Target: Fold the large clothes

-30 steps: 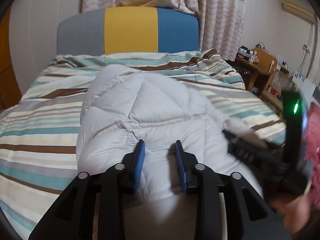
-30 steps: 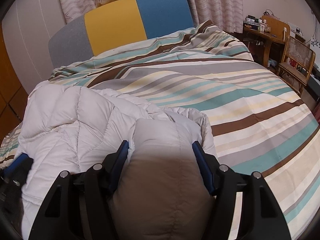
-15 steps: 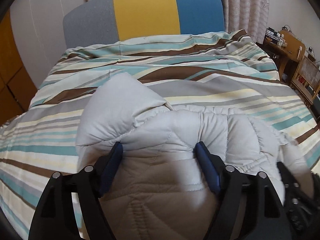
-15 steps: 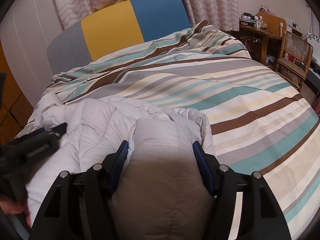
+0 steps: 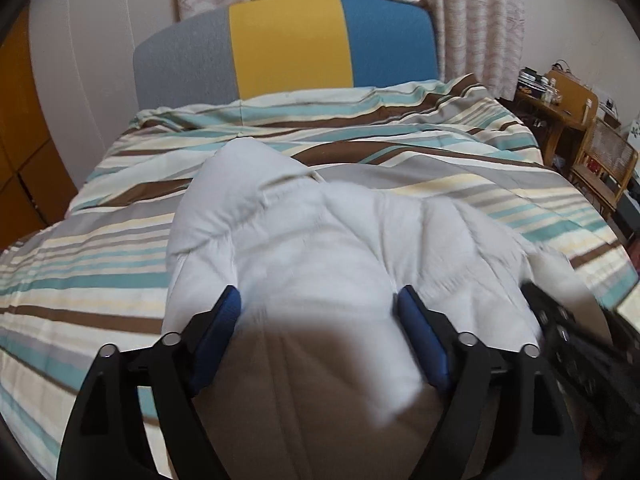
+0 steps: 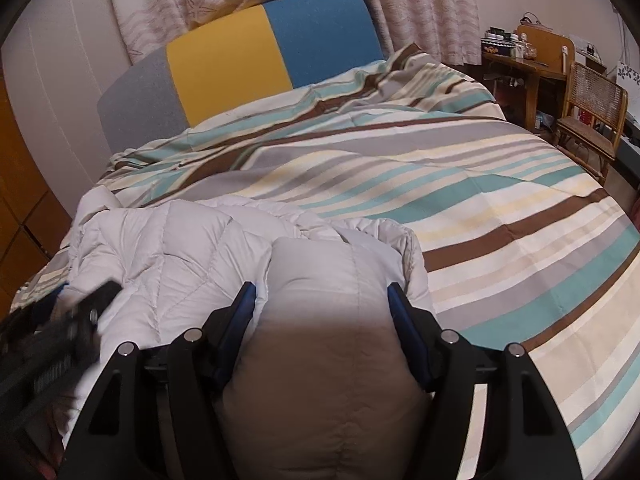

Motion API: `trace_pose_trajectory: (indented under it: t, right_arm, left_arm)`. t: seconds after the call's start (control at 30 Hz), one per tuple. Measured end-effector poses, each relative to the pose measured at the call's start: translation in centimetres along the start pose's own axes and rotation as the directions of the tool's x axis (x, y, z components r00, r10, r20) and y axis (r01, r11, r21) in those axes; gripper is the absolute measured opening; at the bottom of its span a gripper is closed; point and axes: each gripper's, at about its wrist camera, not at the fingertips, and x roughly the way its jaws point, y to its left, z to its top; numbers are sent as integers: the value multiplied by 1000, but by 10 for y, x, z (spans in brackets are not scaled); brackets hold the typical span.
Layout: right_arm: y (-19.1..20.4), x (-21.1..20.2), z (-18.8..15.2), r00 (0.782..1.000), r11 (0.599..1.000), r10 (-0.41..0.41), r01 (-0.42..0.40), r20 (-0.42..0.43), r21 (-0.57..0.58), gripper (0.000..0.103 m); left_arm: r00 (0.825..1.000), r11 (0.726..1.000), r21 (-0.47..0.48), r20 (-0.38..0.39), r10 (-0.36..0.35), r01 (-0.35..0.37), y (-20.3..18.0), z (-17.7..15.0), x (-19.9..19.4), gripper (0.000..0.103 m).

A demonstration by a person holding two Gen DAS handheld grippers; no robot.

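While the right gripper is clamping the padded jacket at lower centre, anchoring the fold, the left gripper is straddling another bulge. Its jaws have just been opening, apparently releasing it onto the bed.

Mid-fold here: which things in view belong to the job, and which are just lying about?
Job:
white puffy jacket
left tool
right tool
striped bed cover, the folding surface

Lying about:
wooden desk
cane chair
curtains
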Motion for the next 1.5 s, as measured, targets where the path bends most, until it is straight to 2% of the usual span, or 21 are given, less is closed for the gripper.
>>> trace_pose_trajectory:
  t: [0.1,0.13,0.3,0.43,0.53,0.63,0.73,0.83,0.9,1.0,1.1,1.2,1.27,1.37,1.43,1.5]
  right_arm:
    - [2,-8,7,999,1000,10,-10,-30,-20,64]
    - [3,-14,12,999,1000,16,-17,-41,-26,59]
    - [5,-49,41,996,996,91,-91,7,2,55]
    - [23,-28,55,996,993,69,-74,-59,-96,54]
    - [23,1,42,996,985,6,-22,-88,-172,55]
    - [7,17,27,997,995,33,-40,-73,-96,56]
    - [-4,23,16,999,999,37,-38,-27,-29,57]
    - [-2,23,17,1000,999,7,-8,-20,-38,59]
    - [-3,21,20,999,999,39,-40,-34,-33,59]
    - [-7,7,29,996,997,69,-70,-54,-18,62]
    - [0,-37,38,996,997,65,-63,59,-43,60]
    - [22,-60,41,991,988,86,-72,102,-139,51]
    - [36,-44,37,997,977,69,-61,32,-206,35]
    - [34,-9,25,1000,973,-1,-4,-22,-229,34]
    - [29,0,16,1000,976,-4,2,-6,-219,34]
    - [26,3,9,1000,979,-14,14,5,-205,34]
  left_arm:
    - [1000,1000,27,18,1,-2,-5,-4,-11,82]
    - [1000,1000,30,10,0,0,-4,-2,-12,82]
    - [998,999,-20,-45,-32,31,3,13,-5,87]
    - [998,1000,17,-60,6,-5,-2,26,-1,87]
    - [999,998,57,-42,8,-6,-6,24,2,88]
    - [999,999,25,-44,-27,28,-5,18,15,90]
    - [1000,999,30,-18,-23,23,-10,13,25,91]
    - [1000,999,41,-14,-4,4,-14,11,33,92]
    - [1000,999,39,-11,-7,7,-13,10,34,92]
    - [1000,999,45,1,0,0,-13,8,32,92]
    - [1000,999,43,6,1,-1,-12,8,31,92]
    - [1000,999,41,7,3,-3,-12,8,30,92]
    - [1000,999,36,4,0,0,-10,8,29,93]
    - [1000,1000,8,0,-22,22,-3,8,21,95]
    - [1000,1000,-15,-6,-11,11,1,6,10,99]
    - [999,999,-36,5,-41,41,4,-3,-4,99]
